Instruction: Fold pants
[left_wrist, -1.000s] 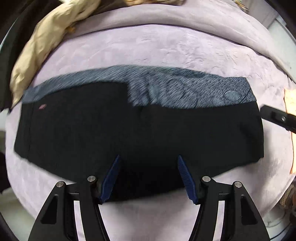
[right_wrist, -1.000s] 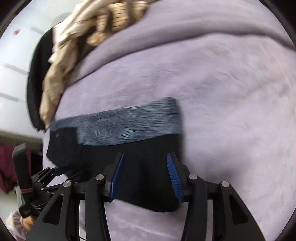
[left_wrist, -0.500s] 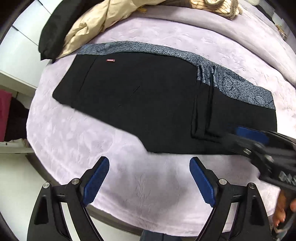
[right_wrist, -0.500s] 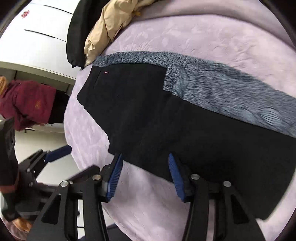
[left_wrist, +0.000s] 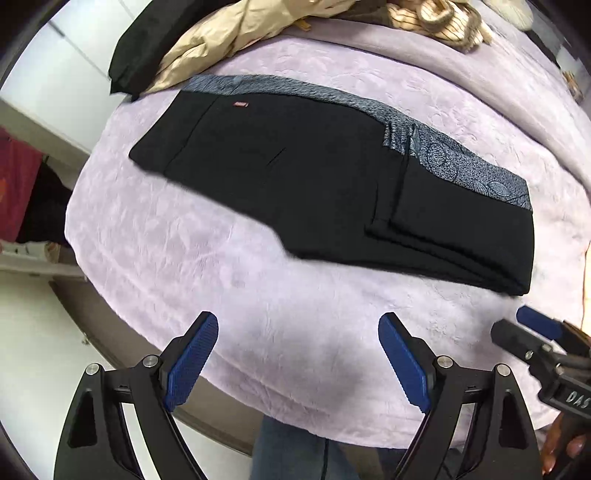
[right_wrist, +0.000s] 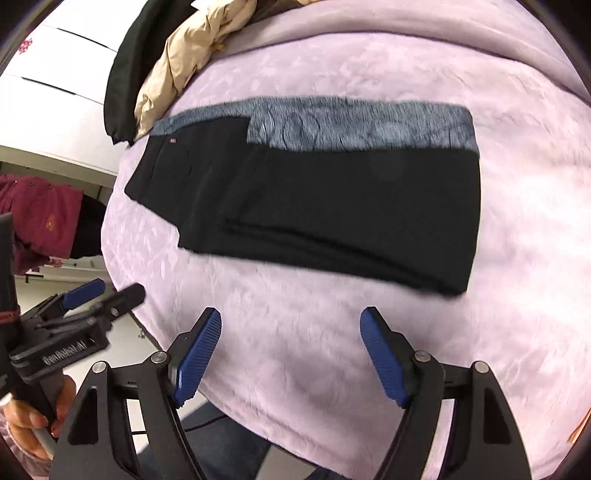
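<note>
- The pants (left_wrist: 325, 184) lie flat on the lilac bed (left_wrist: 229, 266), black with a grey patterned band along the far edge, already doubled lengthwise and with a further fold stacked at the right end
- Both tongs hang over bare blanket on the near side, well apart from the cloth and gripping nothing
- The left tongs (left_wrist: 298, 363) gape wide; the right tongs (right_wrist: 291, 356) gape wide too
- I judge one fold is laid and both tongs are free, so the next fold is yet to start
- That calls for reaching to one end of the pants, likely the waist end at the far left, pinching both corners and carrying them across
- A heap of beige and black clothes (left_wrist: 207, 40) sits just beyond the far left corner
</note>
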